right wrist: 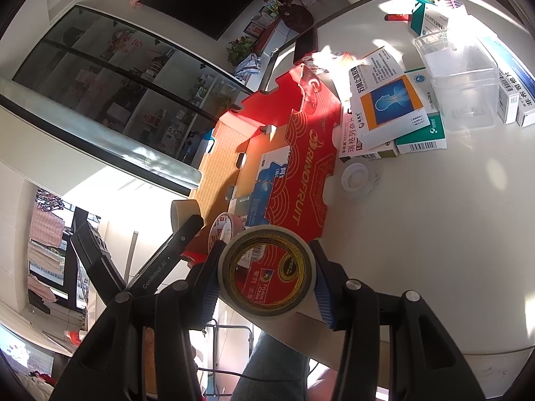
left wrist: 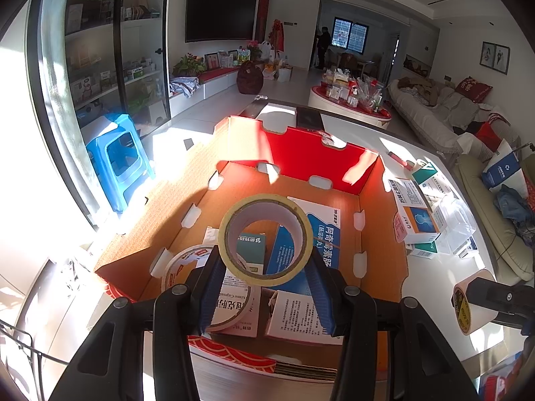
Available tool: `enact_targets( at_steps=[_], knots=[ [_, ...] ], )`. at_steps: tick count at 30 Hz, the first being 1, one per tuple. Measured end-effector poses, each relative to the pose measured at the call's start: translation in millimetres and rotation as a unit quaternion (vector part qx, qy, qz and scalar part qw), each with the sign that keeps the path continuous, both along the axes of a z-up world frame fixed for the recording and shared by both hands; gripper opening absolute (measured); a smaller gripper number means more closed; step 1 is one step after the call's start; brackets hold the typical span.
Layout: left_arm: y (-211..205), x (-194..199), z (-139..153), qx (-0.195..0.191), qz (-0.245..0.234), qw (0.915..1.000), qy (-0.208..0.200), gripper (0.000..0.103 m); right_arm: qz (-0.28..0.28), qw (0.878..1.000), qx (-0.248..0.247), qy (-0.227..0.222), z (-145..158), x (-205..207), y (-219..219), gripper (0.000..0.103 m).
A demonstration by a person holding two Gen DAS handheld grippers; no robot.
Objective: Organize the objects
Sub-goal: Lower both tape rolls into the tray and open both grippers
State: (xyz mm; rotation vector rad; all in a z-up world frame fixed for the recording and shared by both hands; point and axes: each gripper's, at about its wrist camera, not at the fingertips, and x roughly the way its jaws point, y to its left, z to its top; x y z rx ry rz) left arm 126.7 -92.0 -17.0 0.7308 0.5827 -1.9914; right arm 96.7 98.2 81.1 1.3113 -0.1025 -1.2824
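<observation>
My left gripper (left wrist: 265, 275) has its blue pads (left wrist: 210, 287) pinched on a yellow tape roll (left wrist: 266, 239), one pad on each side of the rim, the roll standing on edge so I look straight through its core. The roll hangs over the open cardboard box (left wrist: 187, 180). Through and under the roll I see medicine cartons lying on the box floor: a blue-and-white carton (left wrist: 322, 234), a small teal carton (left wrist: 250, 245) and white ones with printed text nearest me. A white tape roll (left wrist: 187, 264) with red lettering lies flat in the box's near left corner, just beside my left pad.

My right gripper (right wrist: 267, 280) is clamped the same way on a second, tan tape roll (right wrist: 267, 272), pads (right wrist: 326, 292) pressing both sides of it, core facing me. It sits off the box's red printed flap (right wrist: 301, 173), near the table (right wrist: 434, 250) edge; in the left view this roll (left wrist: 468, 302) shows at the far right, well apart from the first.

Further out on the table, to the right of the box, lies a pile of medicine boxes (right wrist: 391, 100), a clear plastic tub (right wrist: 461, 77) and a small white lid (right wrist: 356, 175). A blue stool (left wrist: 117, 160) stands on the floor beyond the box's left side.
</observation>
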Motion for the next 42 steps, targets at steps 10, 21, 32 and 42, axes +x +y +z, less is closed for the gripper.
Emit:
enact_targets(
  at_steps=[10,21,32,42],
  knots=[
    [-2.6,0.4,-1.4,0.003,0.002,1.0000,0.002,0.052,0.006,1.000,-0.009,-0.015,3.1,2.6,-9.3,0.048],
    [-5.7,-0.8,-0.1,0.002,0.005,1.0000,0.000,0.052,0.028,0.999,-0.017,-0.017,9.9,15.6,-26.1,0.048],
    [-13.6,-4.5,-1.1,-0.019,0.022,0.9988,-0.040,0.052,0.028,0.998,-0.030,-0.057,7.1,13.4,-43.8,0.048],
    [-30.0,-6.8,4.3,-0.034,0.024,0.9984,-0.039,0.052,0.062,0.996,-0.039,-0.047,12.2,36.9,-84.2,0.048]
  ],
)
